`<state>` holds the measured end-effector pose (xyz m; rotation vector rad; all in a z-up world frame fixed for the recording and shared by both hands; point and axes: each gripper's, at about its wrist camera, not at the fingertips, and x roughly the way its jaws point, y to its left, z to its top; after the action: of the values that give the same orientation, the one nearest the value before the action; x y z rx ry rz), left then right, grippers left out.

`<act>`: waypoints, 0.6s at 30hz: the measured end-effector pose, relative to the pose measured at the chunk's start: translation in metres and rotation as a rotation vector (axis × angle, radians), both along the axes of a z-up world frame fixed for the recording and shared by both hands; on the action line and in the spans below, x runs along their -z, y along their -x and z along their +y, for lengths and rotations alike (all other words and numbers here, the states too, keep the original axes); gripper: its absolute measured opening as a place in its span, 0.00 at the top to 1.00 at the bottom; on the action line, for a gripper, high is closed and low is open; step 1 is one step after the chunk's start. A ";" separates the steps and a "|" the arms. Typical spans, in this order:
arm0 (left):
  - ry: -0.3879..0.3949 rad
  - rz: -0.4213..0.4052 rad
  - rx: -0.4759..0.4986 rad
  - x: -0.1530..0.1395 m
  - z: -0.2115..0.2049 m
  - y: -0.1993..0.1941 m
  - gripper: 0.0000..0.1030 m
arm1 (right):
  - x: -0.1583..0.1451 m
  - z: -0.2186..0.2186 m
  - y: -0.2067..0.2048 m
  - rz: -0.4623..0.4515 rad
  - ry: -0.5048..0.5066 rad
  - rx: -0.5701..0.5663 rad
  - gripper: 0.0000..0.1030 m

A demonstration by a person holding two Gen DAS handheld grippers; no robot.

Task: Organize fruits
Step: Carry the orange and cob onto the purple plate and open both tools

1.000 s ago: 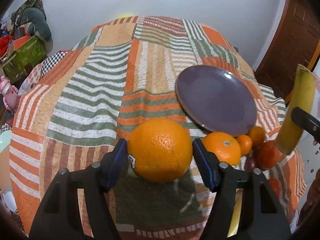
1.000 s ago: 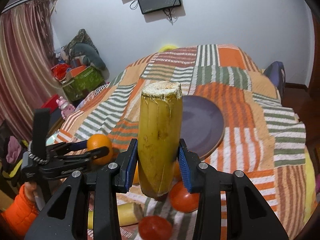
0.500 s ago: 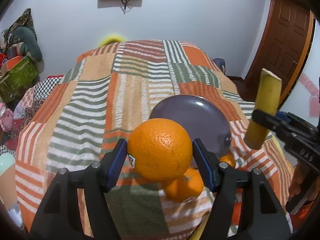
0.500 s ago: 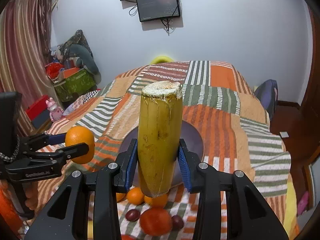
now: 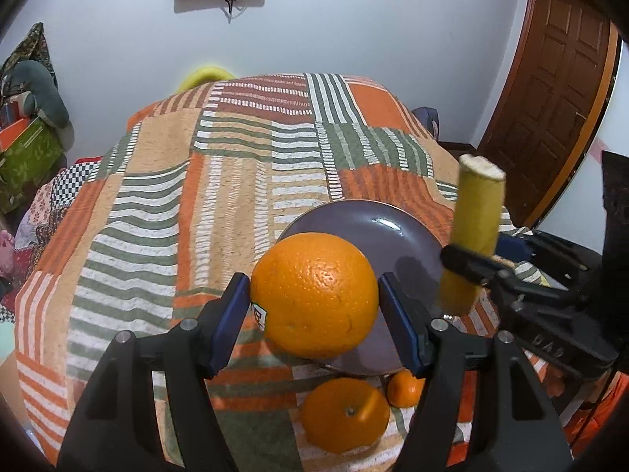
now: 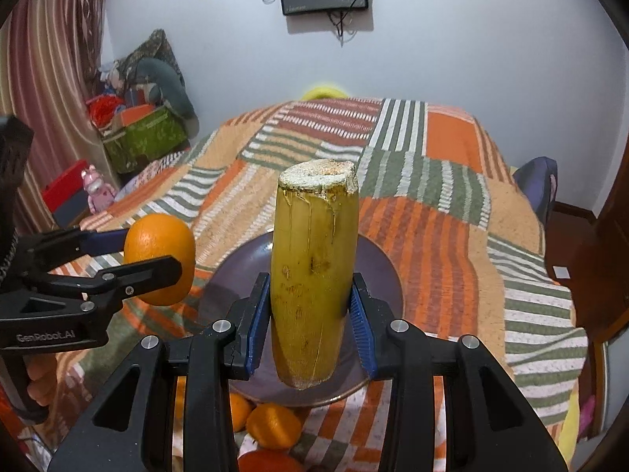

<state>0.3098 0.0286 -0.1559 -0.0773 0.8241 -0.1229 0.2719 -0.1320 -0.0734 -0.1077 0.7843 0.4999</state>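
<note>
My left gripper (image 5: 314, 314) is shut on a large orange (image 5: 314, 295) and holds it in the air over the near left rim of the purple plate (image 5: 397, 236). My right gripper (image 6: 310, 322) is shut on a cut yellow banana piece (image 6: 314, 275), held upright above the plate (image 6: 377, 275). The banana piece (image 5: 473, 232) and right gripper show at the right of the left wrist view; the orange (image 6: 161, 259) and left gripper show at the left of the right wrist view.
The plate lies on a striped patchwork blanket (image 5: 196, 204) over a bed. Small oranges (image 5: 346, 415) (image 6: 273, 424) lie just in front of the plate. A wooden door (image 5: 550, 98) is at the right, boxes and toys (image 6: 145, 133) at the left.
Both grippers have risen and moved forward over the plate with their fruit. The loose fruits have dropped toward the bottom of both views.
</note>
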 end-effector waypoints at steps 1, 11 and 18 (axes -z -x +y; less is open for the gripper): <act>-0.004 0.006 0.003 0.002 -0.002 -0.003 0.36 | 0.004 0.001 -0.003 0.012 0.001 -0.004 0.66; 0.009 0.087 0.011 0.029 -0.010 -0.034 0.36 | 0.034 0.012 -0.024 0.095 0.046 -0.034 0.66; 0.019 0.126 -0.007 0.044 -0.001 -0.046 0.36 | 0.039 0.015 -0.029 0.105 0.055 -0.060 0.66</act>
<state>0.3556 0.0272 -0.1998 -0.1070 0.9488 -0.1198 0.3009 -0.1166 -0.1127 -0.1573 0.8994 0.5444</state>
